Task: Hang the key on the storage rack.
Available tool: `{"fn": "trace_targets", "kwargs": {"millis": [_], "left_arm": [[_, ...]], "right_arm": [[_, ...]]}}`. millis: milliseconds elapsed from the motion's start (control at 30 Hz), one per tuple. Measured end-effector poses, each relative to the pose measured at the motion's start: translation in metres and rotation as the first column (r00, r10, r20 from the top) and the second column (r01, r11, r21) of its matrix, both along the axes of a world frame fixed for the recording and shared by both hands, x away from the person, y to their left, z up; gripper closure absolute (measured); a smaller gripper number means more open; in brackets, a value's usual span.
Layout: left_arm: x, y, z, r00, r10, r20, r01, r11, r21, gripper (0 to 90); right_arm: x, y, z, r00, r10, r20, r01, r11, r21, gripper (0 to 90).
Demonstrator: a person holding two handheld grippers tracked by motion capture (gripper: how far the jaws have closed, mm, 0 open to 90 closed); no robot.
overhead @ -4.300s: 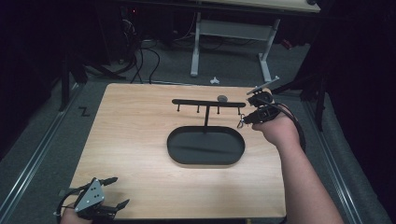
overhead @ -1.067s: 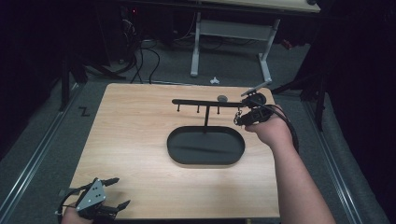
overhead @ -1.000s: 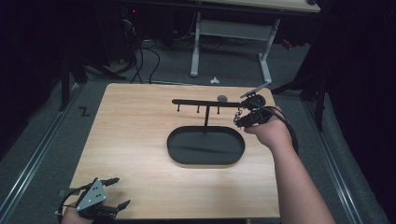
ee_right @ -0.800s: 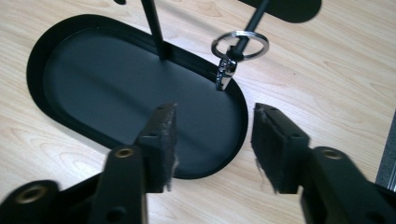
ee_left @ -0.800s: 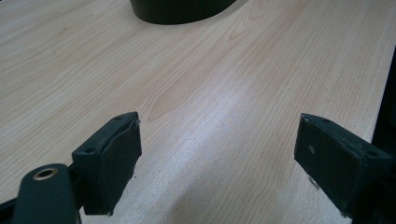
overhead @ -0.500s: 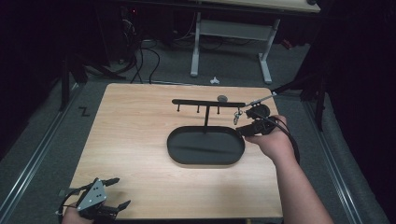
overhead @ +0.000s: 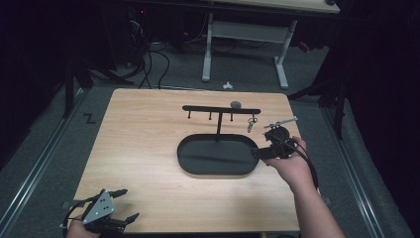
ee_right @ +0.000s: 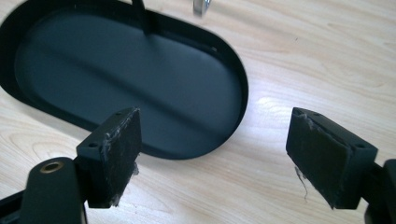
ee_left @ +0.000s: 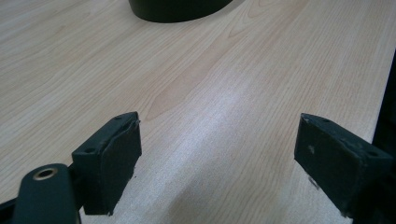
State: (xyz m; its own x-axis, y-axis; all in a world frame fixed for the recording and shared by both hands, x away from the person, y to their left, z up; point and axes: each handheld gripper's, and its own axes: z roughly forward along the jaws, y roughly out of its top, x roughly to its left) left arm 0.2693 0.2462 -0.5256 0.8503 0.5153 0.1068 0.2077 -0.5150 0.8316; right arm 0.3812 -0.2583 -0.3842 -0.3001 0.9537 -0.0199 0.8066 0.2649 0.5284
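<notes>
A black oval tray [overhead: 218, 156] lies mid-table, with a thin post carrying a horizontal hook bar [overhead: 221, 109]. From the bar's rightmost hook hangs a small metal item [overhead: 252, 123], whose lower end appears as a metal item [ee_right: 201, 6] in the right gripper view. My right gripper [overhead: 265, 145] is open and empty at the tray's right end; in the right gripper view my right gripper [ee_right: 217, 149] straddles the tray rim [ee_right: 243, 88]. My left gripper [overhead: 128, 204] rests open at the table's near left corner. The left gripper [ee_left: 219, 154] holds nothing over bare wood.
A small grey round object [overhead: 236, 104] lies on the table just behind the bar. The wooden table [overhead: 143, 144] has dark floor all round, a cable-strewn area and a white desk frame [overhead: 245, 37] beyond its far edge.
My right gripper has drawn back from the bar's right end toward the near side and now sits by the tray's right rim. The left gripper has stayed put.
</notes>
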Motion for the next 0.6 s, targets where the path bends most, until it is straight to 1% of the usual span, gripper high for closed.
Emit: {"fn": "trace_targets", "kwargs": {"millis": [67,133,200,300,400,467,533,600], "left_arm": [[0.0,0.0,0.0,1.0,-0.002,-0.004,0.002,1.0,0.002,15.4],[0.0,-0.001,0.0,1.0,-0.003,-0.005,0.003,1.0,0.003,15.3],[0.0,-0.001,-0.001,1.0,-0.004,-0.003,0.004,1.0,0.007,15.4],[0.0,-0.001,-0.001,1.0,-0.004,-0.004,0.004,1.0,0.007,15.3],[0.0,-0.002,-0.001,1.0,-0.004,-0.005,0.004,1.0,0.008,15.3],[0.0,-0.002,-0.001,1.0,-0.006,-0.006,0.006,0.9999,0.009,15.4],[0.0,-0.002,-0.001,1.0,-0.007,-0.006,0.007,0.9999,0.01,15.3],[0.0,-0.002,-0.001,0.9999,-0.008,-0.007,0.008,0.9999,0.012,15.3]], "right_arm": [[-0.005,0.0,-0.008,0.9999,0.008,0.015,-0.008,1.0,-0.004,18.9],[-0.01,0.001,-0.015,0.9993,0.02,0.033,-0.019,1.0,-0.006,21.5],[-0.015,0.003,-0.023,0.9987,0.032,0.038,-0.031,0.999,-0.021,21.5],[-0.022,0.006,-0.035,0.9974,0.038,0.061,-0.037,0.999,-0.018,21.6],[-0.029,0.008,-0.046,0.9955,0.053,0.079,-0.051,0.998,-0.033,21.6],[-0.033,0.009,-0.054,0.9937,0.061,0.094,-0.058,0.998,-0.031,21.6],[-0.038,0.009,-0.063,0.9926,0.053,0.109,-0.052,0.999,-0.015,21.6],[-0.042,0.01,-0.071,0.9902,0.055,0.128,-0.054,0.998,-0.011,21.6]]}}
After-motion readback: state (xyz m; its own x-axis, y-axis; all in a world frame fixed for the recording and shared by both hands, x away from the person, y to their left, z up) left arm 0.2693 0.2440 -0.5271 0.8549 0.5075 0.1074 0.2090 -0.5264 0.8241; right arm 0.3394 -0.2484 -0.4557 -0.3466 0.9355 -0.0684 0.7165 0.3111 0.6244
